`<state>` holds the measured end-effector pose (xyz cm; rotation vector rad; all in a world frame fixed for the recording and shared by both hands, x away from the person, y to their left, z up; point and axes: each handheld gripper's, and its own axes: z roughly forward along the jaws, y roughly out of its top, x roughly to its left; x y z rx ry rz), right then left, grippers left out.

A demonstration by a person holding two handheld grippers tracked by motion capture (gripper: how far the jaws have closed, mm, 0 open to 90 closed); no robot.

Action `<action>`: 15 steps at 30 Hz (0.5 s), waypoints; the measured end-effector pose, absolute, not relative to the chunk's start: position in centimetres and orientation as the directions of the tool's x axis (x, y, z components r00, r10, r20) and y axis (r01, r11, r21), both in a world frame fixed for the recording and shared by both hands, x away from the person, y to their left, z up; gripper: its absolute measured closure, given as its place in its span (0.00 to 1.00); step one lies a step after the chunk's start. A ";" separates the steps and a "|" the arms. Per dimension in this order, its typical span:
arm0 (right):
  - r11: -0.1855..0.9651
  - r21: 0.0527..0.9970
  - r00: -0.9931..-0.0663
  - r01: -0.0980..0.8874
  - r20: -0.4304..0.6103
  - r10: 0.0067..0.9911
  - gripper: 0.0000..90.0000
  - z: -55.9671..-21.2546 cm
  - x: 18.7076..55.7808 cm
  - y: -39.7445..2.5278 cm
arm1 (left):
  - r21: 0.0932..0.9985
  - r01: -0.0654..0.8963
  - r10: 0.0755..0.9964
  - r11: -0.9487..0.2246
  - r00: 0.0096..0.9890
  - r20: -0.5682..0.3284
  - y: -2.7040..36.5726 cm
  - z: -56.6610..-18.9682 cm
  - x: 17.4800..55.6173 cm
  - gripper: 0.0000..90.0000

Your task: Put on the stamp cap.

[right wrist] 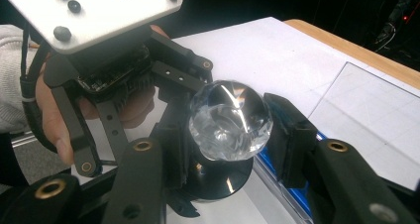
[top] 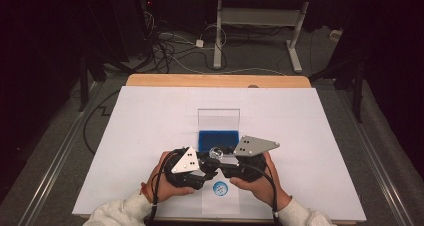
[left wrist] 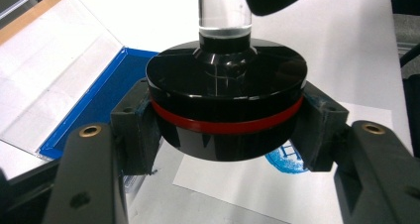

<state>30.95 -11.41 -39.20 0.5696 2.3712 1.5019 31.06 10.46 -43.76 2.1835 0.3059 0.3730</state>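
A stamp with a black round base (left wrist: 228, 85), a red ring and a clear faceted knob (right wrist: 230, 120) is held just above the white sheet, near the table's front middle (top: 217, 153). My left gripper (left wrist: 228, 130) is shut on the base, its pads pressed on either side. From the other side my right gripper (right wrist: 228, 135) closes on the clear knob, a pad against each flank. In the high view the left gripper (top: 207, 165) and the right gripper (top: 226, 158) meet at the stamp. A round blue print (top: 220, 188) lies on a paper slip (top: 220, 203) below them.
A blue ink pad (top: 218, 138) with its clear lid (top: 218, 118) standing up sits just behind the grippers. A big white sheet (top: 150, 136) covers the wooden table (top: 215, 80). Cables and a desk frame (top: 260, 21) are on the floor beyond.
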 end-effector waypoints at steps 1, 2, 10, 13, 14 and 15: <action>0.385 0.905 -0.884 0.179 -0.024 0.466 0.63 -39.2 31.0 -11.4 | 0.806 0.084 0.348 -0.586 0.924 0.157 10.4 -43.8 31.0 0.40; 0.383 0.906 -0.884 0.178 -0.024 0.466 0.63 -39.2 31.0 -11.4 | 0.804 0.080 0.346 -0.589 0.924 0.161 10.3 -43.9 31.0 0.39; 0.379 0.906 -0.880 0.188 -0.016 0.475 0.63 -39.2 31.0 -11.5 | 0.800 0.079 0.354 -0.595 0.919 0.173 9.8 -44.3 30.7 0.35; 0.377 0.907 -0.879 0.188 -0.016 0.477 0.63 -39.2 31.0 -11.5 | 0.806 0.082 0.357 -0.587 0.919 0.167 9.8 -44.4 30.7 0.31; 0.378 0.907 -0.879 0.188 -0.017 0.476 0.63 -39.2 31.0 -11.5 | 0.809 0.090 0.357 -0.581 0.921 0.154 9.8 -44.5 30.7 0.31; 0.380 0.906 -0.879 0.189 -0.016 0.476 0.63 -39.2 30.9 -11.5 | 0.810 0.093 0.354 -0.579 0.924 0.147 9.8 -44.5 30.8 0.31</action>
